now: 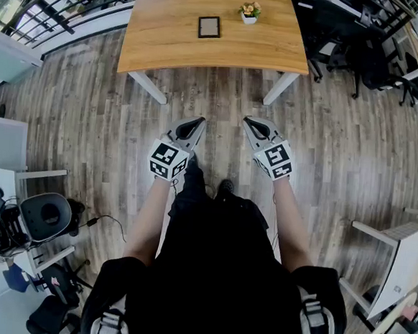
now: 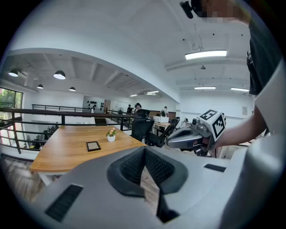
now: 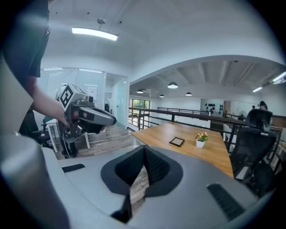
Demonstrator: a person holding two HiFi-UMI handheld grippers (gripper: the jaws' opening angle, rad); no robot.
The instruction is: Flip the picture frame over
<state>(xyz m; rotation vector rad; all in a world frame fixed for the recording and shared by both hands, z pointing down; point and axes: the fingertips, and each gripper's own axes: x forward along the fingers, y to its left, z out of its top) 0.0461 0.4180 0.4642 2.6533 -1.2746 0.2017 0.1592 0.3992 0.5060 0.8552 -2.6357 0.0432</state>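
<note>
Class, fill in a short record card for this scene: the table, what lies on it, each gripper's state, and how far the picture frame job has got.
Surface: wooden table with white legs, ahead of the person
On it: picture frame lying flat; potted flowers at its right in the head view, apart from it
Left gripper: shut, empty, short of the table
Right gripper: shut, empty, short of the table
Progress: frame untouched, flip not yet begun
</note>
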